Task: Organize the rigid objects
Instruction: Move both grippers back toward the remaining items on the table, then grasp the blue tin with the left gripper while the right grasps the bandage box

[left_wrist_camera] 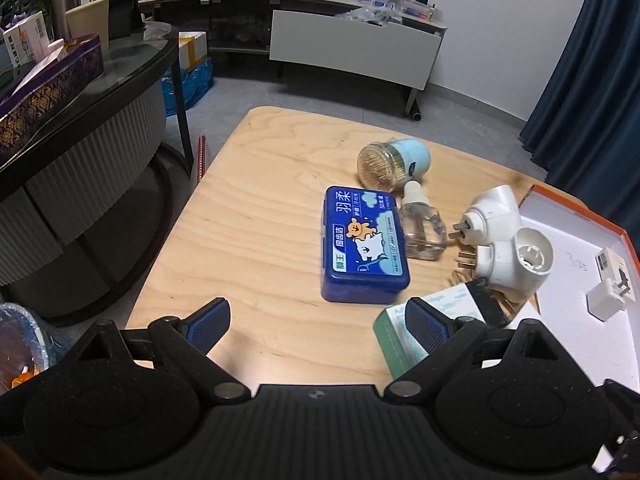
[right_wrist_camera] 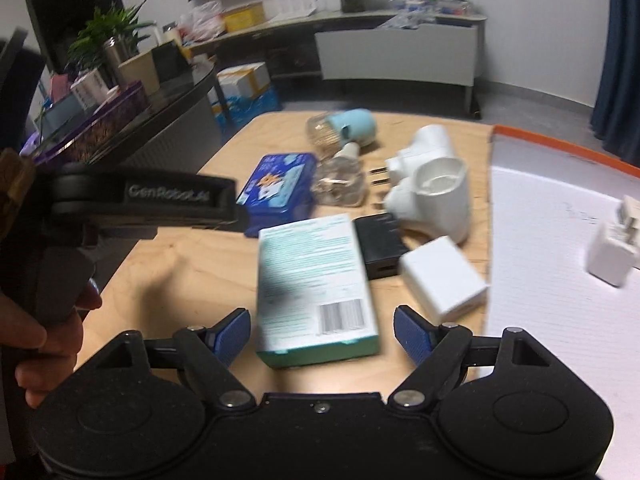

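Note:
On the wooden table lie a blue floss-pick case, a clear bottle, a toothpick jar with a light-blue lid, white plug-in units and a green-white box. My left gripper is open and empty, just short of the blue case. My right gripper is open, its fingers either side of the near end of the green-white box. A white cube charger and a black block lie right of the box.
A white tray with an orange rim stands at the right and holds a white charger. The same tray shows in the right wrist view. A dark glass table with boxes stands left. The left gripper's body crosses the right wrist view.

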The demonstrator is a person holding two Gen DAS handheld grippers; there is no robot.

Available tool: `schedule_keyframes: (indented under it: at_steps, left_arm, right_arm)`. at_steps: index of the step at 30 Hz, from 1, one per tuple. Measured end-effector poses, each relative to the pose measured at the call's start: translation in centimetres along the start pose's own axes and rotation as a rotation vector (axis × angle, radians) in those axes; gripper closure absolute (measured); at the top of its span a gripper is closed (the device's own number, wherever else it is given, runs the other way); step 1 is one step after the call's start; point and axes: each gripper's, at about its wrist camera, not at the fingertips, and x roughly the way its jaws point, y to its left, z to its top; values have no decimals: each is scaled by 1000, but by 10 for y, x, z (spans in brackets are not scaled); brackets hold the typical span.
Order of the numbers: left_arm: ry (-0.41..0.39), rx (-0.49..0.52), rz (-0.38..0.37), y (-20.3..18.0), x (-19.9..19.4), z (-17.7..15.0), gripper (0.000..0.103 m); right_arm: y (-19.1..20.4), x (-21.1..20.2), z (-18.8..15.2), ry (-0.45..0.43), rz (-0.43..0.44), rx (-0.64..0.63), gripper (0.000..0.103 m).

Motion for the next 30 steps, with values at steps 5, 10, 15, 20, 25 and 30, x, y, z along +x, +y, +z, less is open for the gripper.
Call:
schedule_keyframes:
  at_steps: [5,10,15,20,25,30]
  left_arm:
    - [6,14,6,-3,13,6,6]
    - [10,40,9,-10,30,15,5]
    - [3,53,-1,-17,44,22,4]
    - [13,58,-9,-22,55,22,6]
    - [-16,96,23,-21,60,24,40]
    - [-23,94,20,-12,50,24,42]
  right_arm:
    - [5,26,2,51,-28,-18,10]
    - [4,27,1,29,-23,-38,17]
    - [-1,17,-1,10,-1,-40,17]
    - [-3,10,-6,1,10,-34,18]
    - [-3,-2,-3,-32,16,-37,19]
    - [-4,-12,0,-70,14,-29,19]
